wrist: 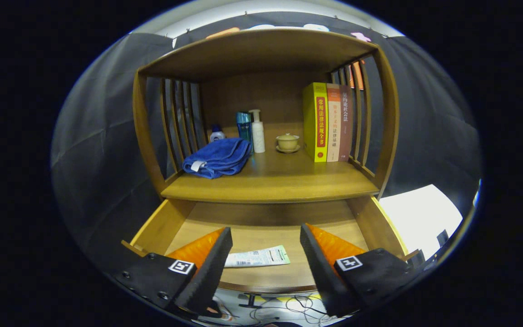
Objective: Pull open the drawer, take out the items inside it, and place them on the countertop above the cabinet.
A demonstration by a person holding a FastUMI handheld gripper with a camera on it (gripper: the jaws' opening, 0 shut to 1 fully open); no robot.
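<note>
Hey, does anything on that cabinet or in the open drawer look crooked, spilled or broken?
Nothing stands out. The tube lies flat in the open drawer, between the open gripper's fingers. On the countertop, the blue towel is folded, and the bottles, cup and books stand upright.

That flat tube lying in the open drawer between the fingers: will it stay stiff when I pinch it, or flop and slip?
The tube looks flattened and thin, so it is probably soft and light, and likely to bend if gripped at one end. Its glossy printed skin may slip. Lying flat on the drawer floor, it seems unlikely to roll. The gripper is open, fingers either side of it.
</note>
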